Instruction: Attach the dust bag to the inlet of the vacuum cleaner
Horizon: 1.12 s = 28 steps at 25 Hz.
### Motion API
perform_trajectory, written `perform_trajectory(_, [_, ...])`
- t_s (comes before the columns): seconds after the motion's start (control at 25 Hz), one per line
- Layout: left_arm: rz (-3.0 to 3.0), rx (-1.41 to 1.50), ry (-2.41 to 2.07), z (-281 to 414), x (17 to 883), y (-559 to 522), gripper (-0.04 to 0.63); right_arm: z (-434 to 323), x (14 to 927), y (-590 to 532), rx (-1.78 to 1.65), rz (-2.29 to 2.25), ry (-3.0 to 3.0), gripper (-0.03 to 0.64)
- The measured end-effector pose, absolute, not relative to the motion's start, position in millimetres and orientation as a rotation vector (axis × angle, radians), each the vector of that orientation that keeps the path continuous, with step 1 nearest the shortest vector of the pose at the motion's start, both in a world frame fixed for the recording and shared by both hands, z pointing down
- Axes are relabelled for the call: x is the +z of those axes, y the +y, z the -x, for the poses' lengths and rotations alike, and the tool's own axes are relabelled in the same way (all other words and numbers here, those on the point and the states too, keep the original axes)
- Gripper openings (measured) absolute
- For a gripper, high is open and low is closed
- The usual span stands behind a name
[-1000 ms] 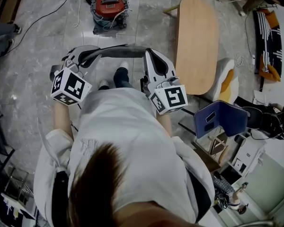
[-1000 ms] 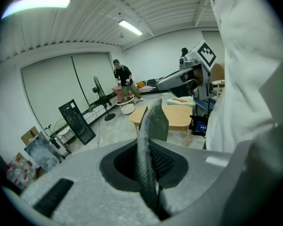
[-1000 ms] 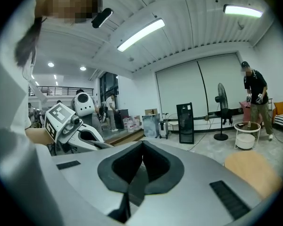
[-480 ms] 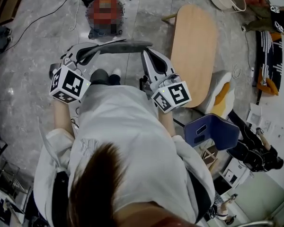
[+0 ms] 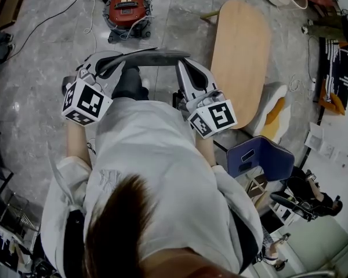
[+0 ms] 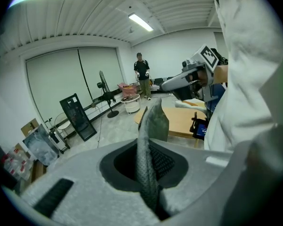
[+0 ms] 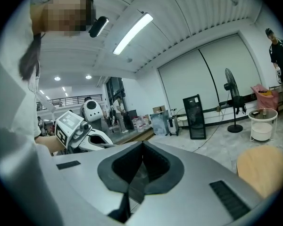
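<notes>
Left claw (image 5: 106, 67) and right claw (image 5: 180, 66) each pinched tight on the grey dust bag (image 5: 145, 57), which spans between them. Red vacuum cleaner (image 5: 126, 6) on the floor (image 5: 46, 51) at 12 o'clock, well apart.

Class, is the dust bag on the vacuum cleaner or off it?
Off: the dust bag is held well apart from the vacuum cleaner.
</notes>
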<state>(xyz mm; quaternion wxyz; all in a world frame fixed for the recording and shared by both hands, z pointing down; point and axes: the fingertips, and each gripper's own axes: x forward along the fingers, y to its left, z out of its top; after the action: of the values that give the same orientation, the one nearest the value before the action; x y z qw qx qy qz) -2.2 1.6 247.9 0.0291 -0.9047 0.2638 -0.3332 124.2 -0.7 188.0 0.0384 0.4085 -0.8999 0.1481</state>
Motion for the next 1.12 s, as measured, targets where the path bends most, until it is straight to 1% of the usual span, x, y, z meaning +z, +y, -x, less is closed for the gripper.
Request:
perform_trajectory(0.56, [2.905, -1.064, 0.587, 16, 280, -98, 0.031, -90, 208, -116, 0.543, -1.248, -2.686, 0.003])
perform_trajectory(0.8, [2.914, -1.074, 0.527, 30, 285, -140, 0.031, -74, 208, -163, 0.519, -1.282, -2.64, 0.003])
perform_trajectory(0.88, [2.917, -1.076, 0.528, 36, 285, -147, 0.031, -69, 209, -170, 0.507, -1.264, -2.629, 0.019])
perform_trajectory(1.12, [2.94, -1.097, 0.544, 47, 290, -156, 0.031, -55, 213, -182, 0.497, -1.186, -2.631, 0.032])
